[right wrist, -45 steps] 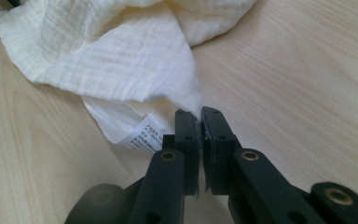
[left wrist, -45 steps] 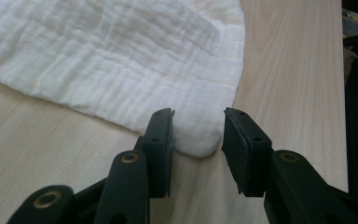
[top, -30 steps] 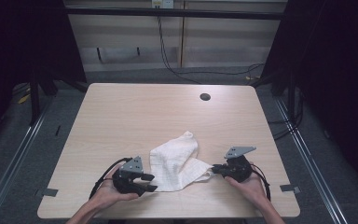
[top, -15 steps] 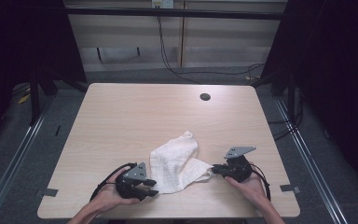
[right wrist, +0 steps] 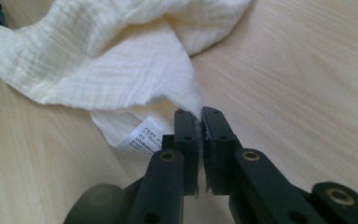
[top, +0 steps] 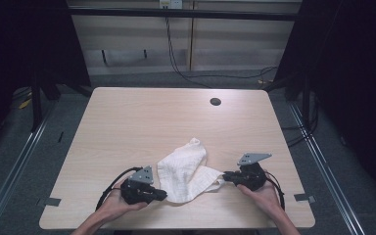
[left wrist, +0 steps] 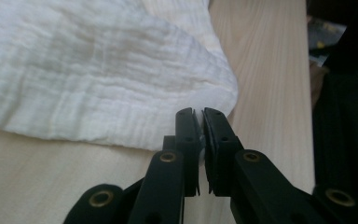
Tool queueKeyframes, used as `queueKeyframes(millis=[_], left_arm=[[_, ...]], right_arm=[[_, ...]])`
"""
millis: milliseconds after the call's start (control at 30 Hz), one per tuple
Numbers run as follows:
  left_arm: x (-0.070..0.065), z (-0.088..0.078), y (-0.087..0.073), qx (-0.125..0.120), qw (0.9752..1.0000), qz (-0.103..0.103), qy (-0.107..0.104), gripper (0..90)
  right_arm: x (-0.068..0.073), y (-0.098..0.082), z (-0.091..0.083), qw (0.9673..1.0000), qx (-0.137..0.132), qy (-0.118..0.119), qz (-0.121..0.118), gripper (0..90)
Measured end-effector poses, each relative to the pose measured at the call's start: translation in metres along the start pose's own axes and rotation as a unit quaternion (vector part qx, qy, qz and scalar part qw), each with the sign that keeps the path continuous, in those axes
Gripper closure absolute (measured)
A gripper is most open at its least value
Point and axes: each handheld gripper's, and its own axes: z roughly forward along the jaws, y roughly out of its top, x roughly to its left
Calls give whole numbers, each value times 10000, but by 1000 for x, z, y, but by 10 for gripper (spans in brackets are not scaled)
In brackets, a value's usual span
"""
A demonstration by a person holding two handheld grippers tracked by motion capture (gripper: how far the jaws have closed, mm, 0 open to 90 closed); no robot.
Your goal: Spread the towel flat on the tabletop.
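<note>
Right then, the white cloth (top: 188, 169) lay crumpled on the near part of the worktop (top: 142, 122), between the two hands. The left hand-held gripper (left wrist: 199, 119) was pinched tight on one corner, and the right hand-held gripper (right wrist: 199, 119) was pinched tight on another corner beside the little label (right wrist: 142, 135). It looked like both corners were caught, but the cloth was not yet spread flat or folded.

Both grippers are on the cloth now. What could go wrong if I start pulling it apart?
1. Both the left gripper and the right gripper pinch only a thin edge of the cloth, so either hold may slip under tension.
2. The cloth is bunched and folded over itself; pulling could drag it rather than spread it.
3. The care label lies beside the right jaws and might snag.
</note>
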Motion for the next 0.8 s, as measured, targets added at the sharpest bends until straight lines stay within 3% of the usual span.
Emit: queueKeyframes(millis=[33,67,133,233,300,333,467,633,667,700,733,800], left_arm=[[0,0,0,0,10000,0,0,854],[2,-8,3,-210,9997,-129,20,855],[4,-11,4,-348,9991,-224,29,854],[6,-22,8,-517,9981,-251,215,854],[9,-29,11,-740,9964,-326,262,854],[13,-36,14,-862,9946,-424,392,855],[19,-41,24,-846,9944,-488,404,856],[27,-47,46,-1062,9925,-447,413,856],[33,-53,53,-1155,9910,-477,487,856],[33,-53,53,-1155,9910,-477,487,856],[38,-59,58,-1262,9890,-578,505,855],[42,-64,62,-1307,9881,-593,552,856]], right_arm=[[0,0,0,10000,0,0,0,858],[1,3,-4,9999,-94,35,-8,860],[2,5,-7,9999,-158,66,11,860],[2,11,-13,9994,-334,75,20,860],[1,14,-16,9991,-403,121,62,860],[0,18,-19,9988,-466,113,61,861],[-4,30,-29,9983,-575,67,-9,861],[-11,43,-42,9969,-787,15,40,861],[-14,51,-49,9963,-862,-7,49,862],[-14,51,-49,9963,-862,-7,49,862],[-20,57,-54,9954,-959,-23,76,862],[-24,64,-58,9948,-1012,-11,80,863]])
